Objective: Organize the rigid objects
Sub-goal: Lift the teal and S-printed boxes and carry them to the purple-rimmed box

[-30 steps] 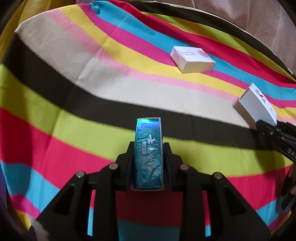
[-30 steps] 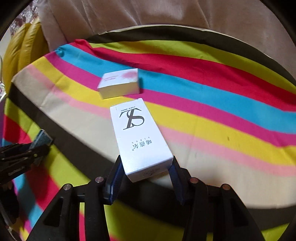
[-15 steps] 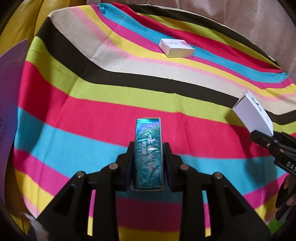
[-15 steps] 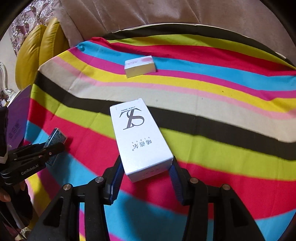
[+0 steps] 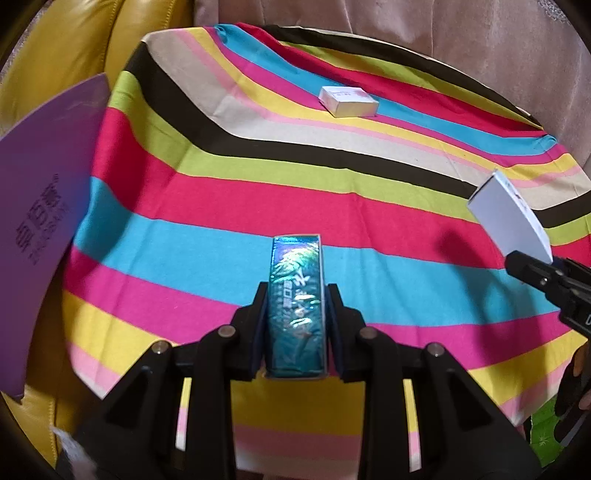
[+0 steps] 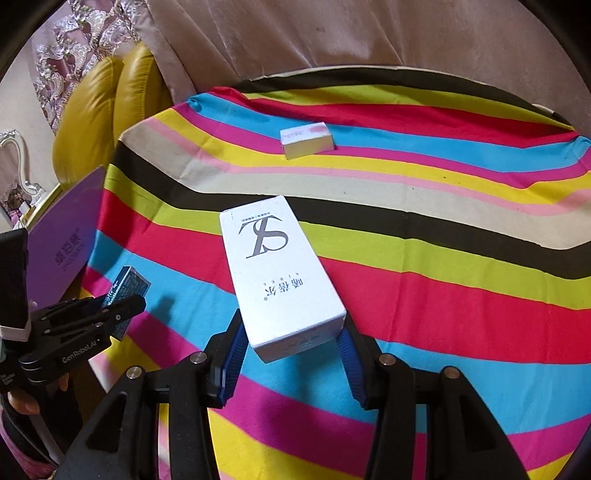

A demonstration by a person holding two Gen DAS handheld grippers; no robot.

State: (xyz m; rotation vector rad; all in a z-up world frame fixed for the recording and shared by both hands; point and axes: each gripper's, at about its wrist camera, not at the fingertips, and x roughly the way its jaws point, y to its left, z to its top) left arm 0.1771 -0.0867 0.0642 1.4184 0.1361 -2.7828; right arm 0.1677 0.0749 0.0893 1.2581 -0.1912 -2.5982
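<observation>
We've pulled both tongs back & up off the striped surface point(image 5: 207, 206): left tongs point(image 5: 297, 325) clamp the teal box point(image 5: 297, 295), right tongs point(image 6: 288, 354) the white box point(image 6: 277, 273). Small box point(image 5: 349, 100) now lies far off; purple bag point(image 5: 40, 221) in view, probably the drop spot.

Looks like somebody's living room: yellow leather sofa point(image 6: 92, 122) by the wall, beige velvet curtain point(image 6: 332, 33) behind it, lacy drapes point(image 6: 74, 48), and a bright striped cloth point(image 5: 258, 192) over the table.
</observation>
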